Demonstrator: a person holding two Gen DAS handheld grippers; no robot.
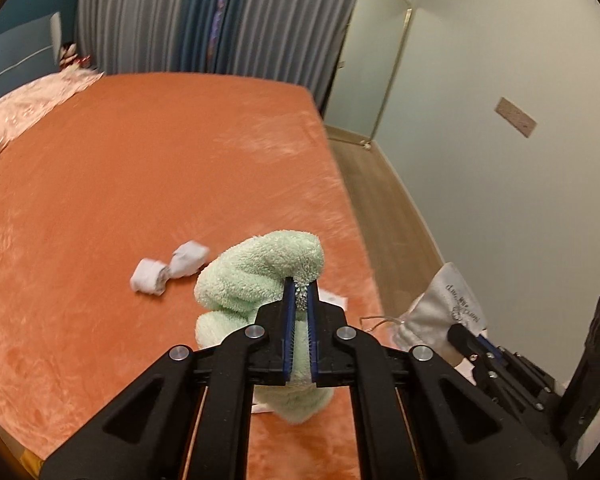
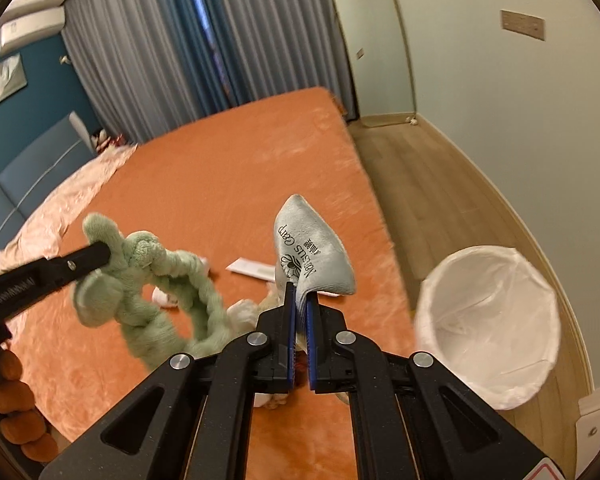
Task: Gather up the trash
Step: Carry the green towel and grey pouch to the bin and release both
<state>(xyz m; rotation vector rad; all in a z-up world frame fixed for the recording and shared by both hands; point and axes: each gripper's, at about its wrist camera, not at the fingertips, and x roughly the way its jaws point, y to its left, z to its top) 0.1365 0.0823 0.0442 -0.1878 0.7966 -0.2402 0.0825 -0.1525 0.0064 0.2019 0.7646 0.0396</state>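
My left gripper [image 1: 300, 292] is clamped on a fluffy mint-green twisted cloth [image 1: 260, 272], my right gripper [image 2: 299, 300] pinches a grey printed fabric pouch [image 2: 310, 252], both above the orange plush bedspread [image 1: 140, 160].

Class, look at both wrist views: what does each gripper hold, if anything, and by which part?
Left gripper pinches the green fluffy braided cloth at a top fold. Right gripper pinches the grey printed pouch by its lower edge.
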